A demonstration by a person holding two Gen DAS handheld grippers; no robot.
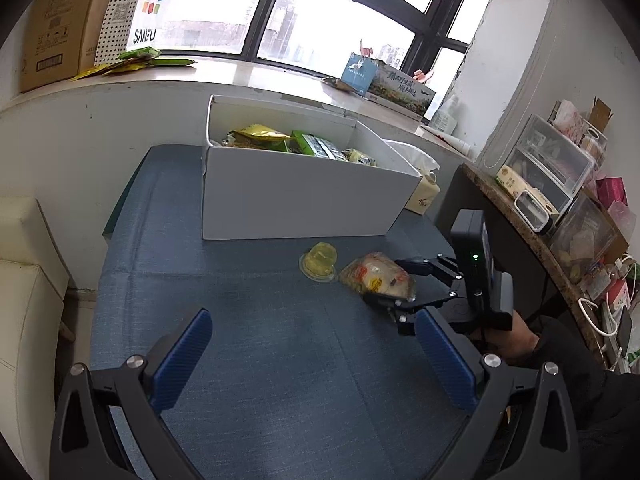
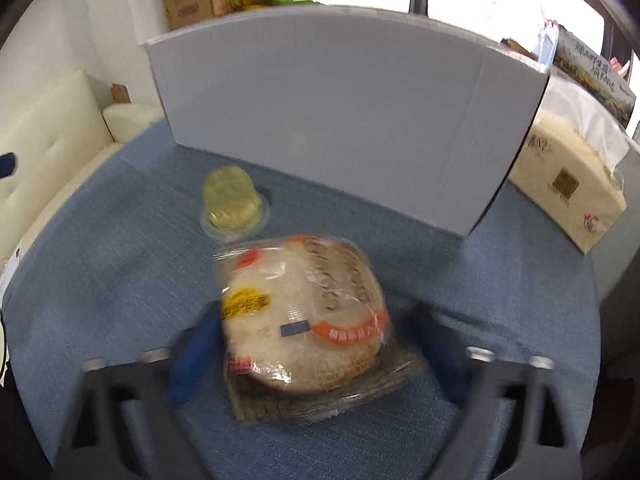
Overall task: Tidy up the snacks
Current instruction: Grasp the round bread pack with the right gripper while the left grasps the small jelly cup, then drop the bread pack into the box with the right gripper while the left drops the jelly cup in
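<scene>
A wrapped bread snack (image 2: 304, 320) lies on the blue table; it also shows in the left wrist view (image 1: 378, 278). My right gripper (image 2: 316, 344) is open with its blue fingers (image 2: 196, 352) on either side of the snack, apart from it; the gripper shows in the left wrist view (image 1: 400, 284). A yellow jelly cup (image 2: 234, 200) stands just beyond, also in the left wrist view (image 1: 319, 264). A white box (image 1: 304, 196) holds several snack packets (image 1: 280, 142). My left gripper (image 1: 316, 356) is open and empty over the near table.
A tissue box (image 2: 568, 184) stands right of the white box (image 2: 340, 120). A cream sofa (image 1: 28, 288) is at the left. A cluttered shelf (image 1: 560, 208) with clear bins is at the right. The windowsill (image 1: 248, 76) holds packets and cartons.
</scene>
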